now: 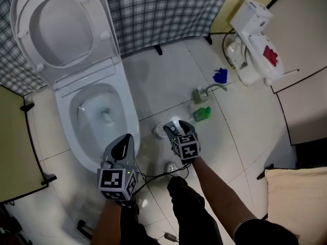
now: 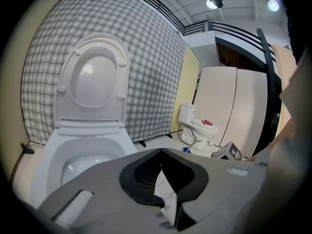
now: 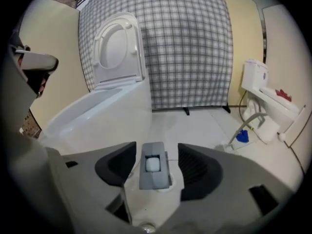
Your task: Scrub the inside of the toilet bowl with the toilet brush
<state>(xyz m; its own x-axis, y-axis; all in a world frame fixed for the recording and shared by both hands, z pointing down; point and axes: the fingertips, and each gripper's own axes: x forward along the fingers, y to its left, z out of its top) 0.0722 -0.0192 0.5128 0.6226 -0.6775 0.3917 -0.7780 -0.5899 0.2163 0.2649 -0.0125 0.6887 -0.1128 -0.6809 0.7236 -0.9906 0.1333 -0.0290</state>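
Observation:
The white toilet (image 1: 130, 117) stands at the left with its lid (image 1: 61, 29) raised and a little water in the bowl; it also shows in the left gripper view (image 2: 73, 145) and as the toilet (image 3: 107, 116) on the right gripper view's left. The toilet brush's grey handle (image 3: 154, 165), white-capped, stands upright from the floor between the jaws of my right gripper (image 3: 156, 170), which are open and clear of it on both sides. From above, the right gripper (image 1: 173, 129) is over the brush holder (image 1: 159, 130). My left gripper (image 1: 121, 146) hovers by the bowl's front right, shut and empty (image 2: 163, 179).
A green bottle (image 1: 202, 114), a grey-green fitting with a hose (image 1: 200, 95) and a blue piece (image 1: 220, 76) lie on the tiled floor to the right. A second small toilet (image 1: 255, 40) stands at the back right. A plaid curtain (image 1: 163, 9) hangs behind. A floor drain (image 1: 171, 167) is near my feet.

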